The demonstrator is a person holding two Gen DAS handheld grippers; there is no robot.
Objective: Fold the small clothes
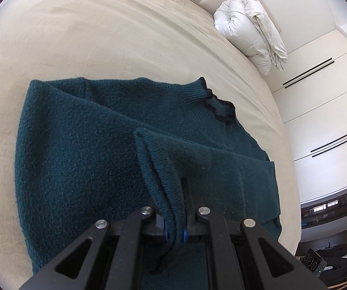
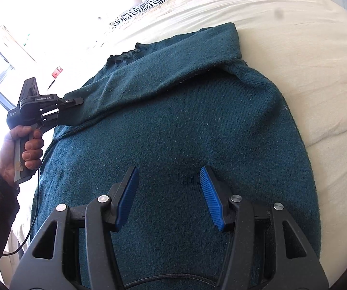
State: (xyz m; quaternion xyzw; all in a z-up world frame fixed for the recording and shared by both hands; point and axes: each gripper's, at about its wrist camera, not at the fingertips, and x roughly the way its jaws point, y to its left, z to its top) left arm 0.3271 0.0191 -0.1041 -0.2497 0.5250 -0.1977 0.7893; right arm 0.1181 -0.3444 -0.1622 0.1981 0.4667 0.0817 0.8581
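Teal knit sweater [image 2: 178, 130] lies spread on the beige bed [image 2: 318, 55], collar [image 1: 218, 107] toward the far end, body flat. One sleeve [image 2: 163, 67] is drawn diagonally across the chest, running from the far-right shoulder toward the left.

Left gripper [image 1: 174, 229]: jaws together, clamped on the ribbed cuff [image 1: 160, 166] of that sleeve; knit bunches up between the pads. In the right wrist view it sits at the left edge of the sweater, held by the person's hand [image 2: 26, 145].

Right gripper [image 2: 171, 198]: jaws apart, nothing between them, hovering over the near, lower part of the body; contact with the fabric cannot be told.

Step in hand, as judged: laying the sleeve inward over the torso.

Notes for doing it well:
- Bring the cuff low before letting go, so the sleeve lands flat rather than dropping in a heap.
- Keep light tension along the sleeve to take out the roll at the shoulder fold.
- Aim the cuff inside the body outline; at present it appears near the left side seam.
- The right tool could press the body to stop the knit dragging.

Risk: the loose knit may snag on the pads at release.
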